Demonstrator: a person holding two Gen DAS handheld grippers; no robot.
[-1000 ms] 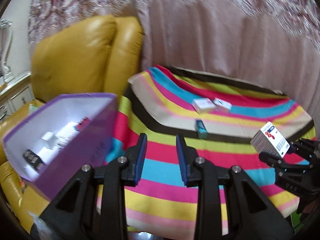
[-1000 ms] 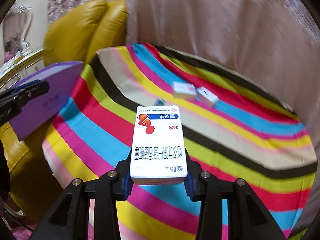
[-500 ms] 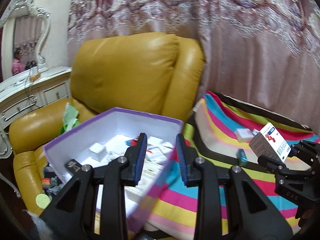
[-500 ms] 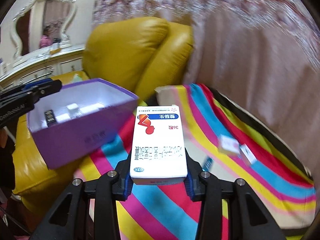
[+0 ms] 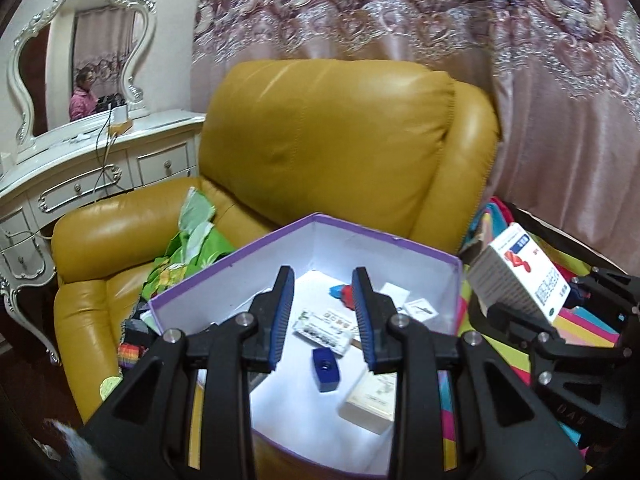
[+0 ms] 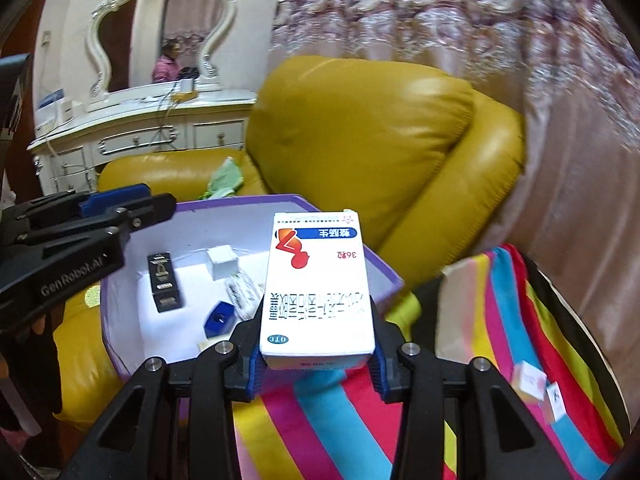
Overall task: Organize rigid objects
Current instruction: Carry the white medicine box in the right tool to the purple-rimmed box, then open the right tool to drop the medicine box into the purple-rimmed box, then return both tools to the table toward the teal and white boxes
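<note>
A white medicine box [image 6: 316, 280] with red and blue print stands upright between the pads of my right gripper [image 6: 316, 320], which is shut on it. It hangs over the near right rim of an open purple box [image 6: 240, 200] with a white inside. From the left wrist, the medicine box [image 5: 516, 272] and right gripper [image 5: 544, 292] are at the right, beside the purple box [image 5: 384, 236]. My left gripper [image 5: 320, 276] hovers above the box's inside, jaws nearly together with nothing between them. Inside lie a blue block [image 5: 325, 368], a cream carton [image 5: 372, 400] and a black pack [image 6: 164, 280].
The purple box rests on a yellow leather armchair [image 5: 328, 140] beside a green bag [image 5: 192, 240]. A striped cloth-covered table [image 6: 500, 340] at the right carries two small white boxes [image 6: 528, 380]. A white dresser with a mirror [image 5: 80, 176] stands left, a pink curtain [image 5: 560, 120] behind.
Both grippers have swung left from the striped table toward the armchair. The purple box is now under the left gripper, and the right gripper has carried the medicine box to its rim.
</note>
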